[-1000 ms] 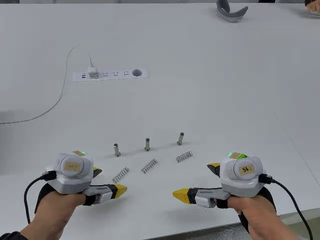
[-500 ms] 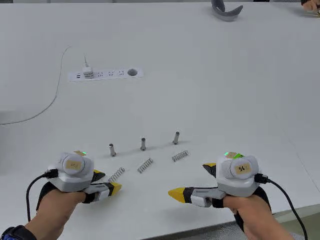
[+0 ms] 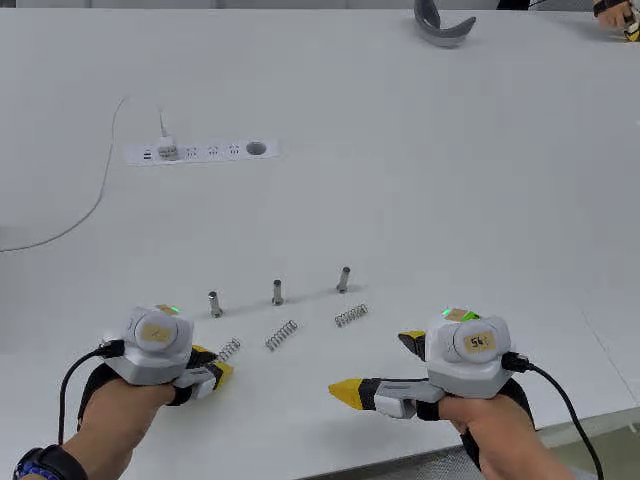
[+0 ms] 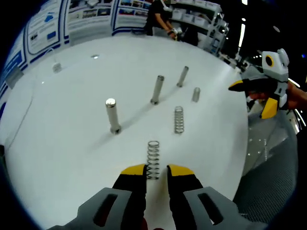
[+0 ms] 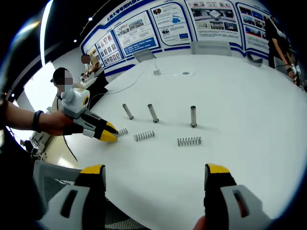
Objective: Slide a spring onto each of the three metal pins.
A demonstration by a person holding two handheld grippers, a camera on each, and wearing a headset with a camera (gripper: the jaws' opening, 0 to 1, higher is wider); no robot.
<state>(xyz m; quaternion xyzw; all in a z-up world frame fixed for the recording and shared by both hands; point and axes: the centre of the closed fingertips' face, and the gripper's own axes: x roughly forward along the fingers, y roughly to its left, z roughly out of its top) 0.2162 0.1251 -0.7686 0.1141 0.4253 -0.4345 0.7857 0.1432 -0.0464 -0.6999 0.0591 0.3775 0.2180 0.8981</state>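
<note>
The white desk [image 3: 420, 180] carries a power strip [image 3: 200, 151] at the far left, and the right gripper view adds wall posters [image 5: 168, 21] behind it. Three metal pins [image 3: 277, 291] stand upright in a left-to-right row, and on the near side of each a spring [image 3: 282, 335] lies flat, its long axis running from near-left to far-right. The left gripper [image 4: 156, 171] has its jaws a little apart around the near end of the leftmost spring [image 4: 153, 158]; the right gripper [image 5: 156, 175] is spread wide and holds nothing.
</note>
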